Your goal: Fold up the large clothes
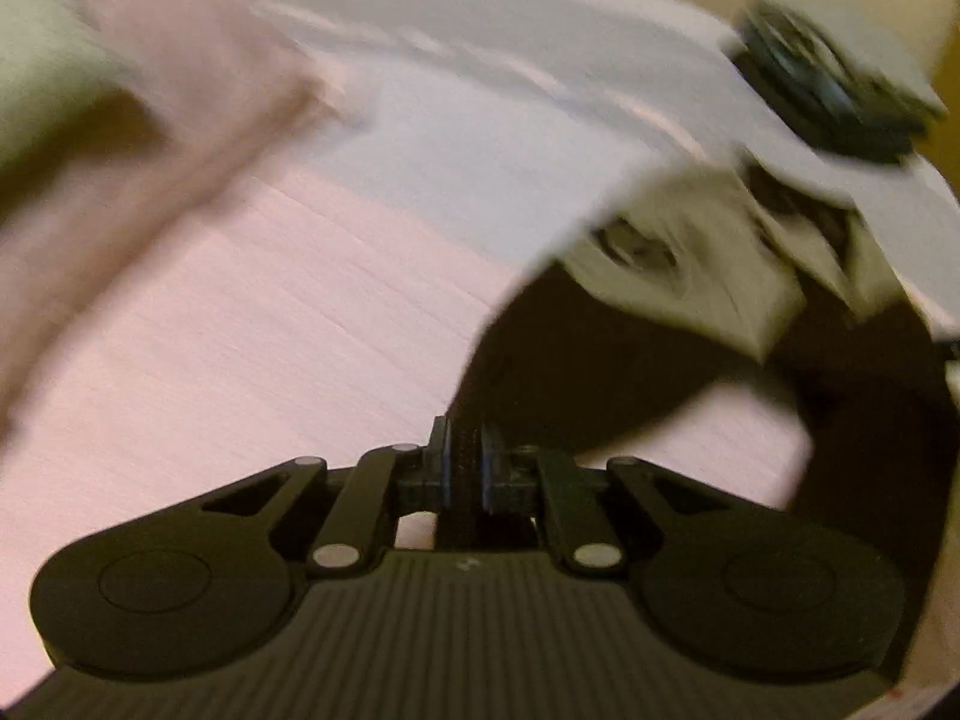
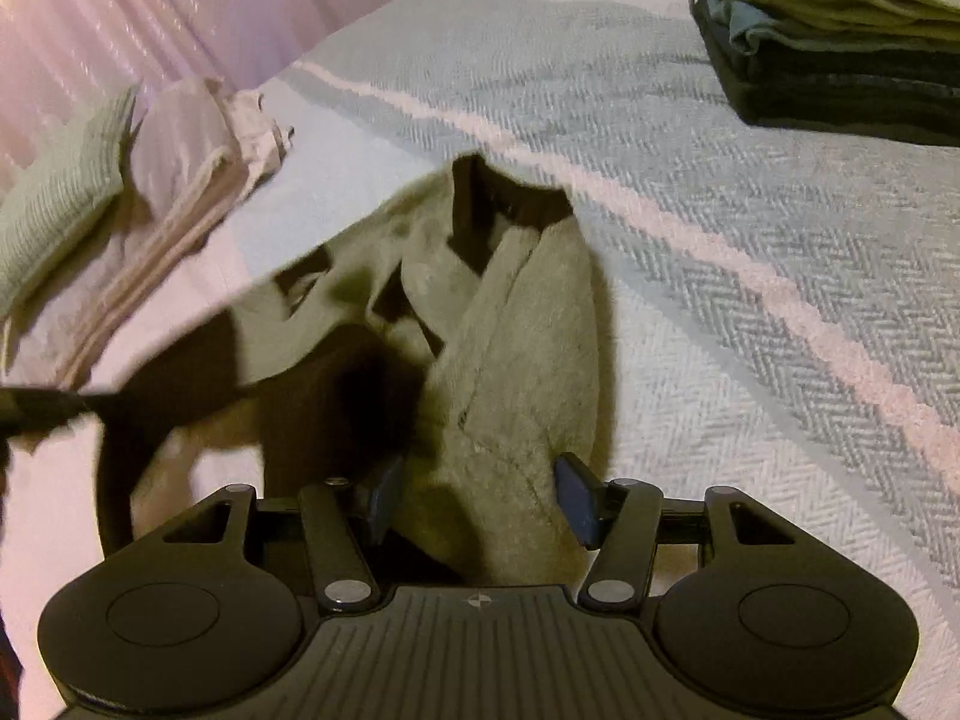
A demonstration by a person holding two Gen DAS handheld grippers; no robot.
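Note:
An olive-green fleece garment [image 2: 522, 360] with a dark lining lies bunched on the bed. In the right wrist view my right gripper [image 2: 480, 498] stands open, with a thick fold of the fleece between its blue pads [image 2: 576, 504]; the pads do not squeeze it. The left wrist view is blurred. There my left gripper [image 1: 465, 456] is shut on a dark edge of the same garment [image 1: 690, 252], and that edge runs up and right from the jaws to the olive bunch.
The bed wears a grey-white herringbone spread [image 2: 750, 192] with a pale pink stripe. A stack of folded clothes [image 2: 840, 30] sits at the far right. A folded pinkish cloth [image 2: 198, 150] and a green knit piece [image 2: 54, 198] lie at the left, with a pink curtain [image 2: 150, 12] behind.

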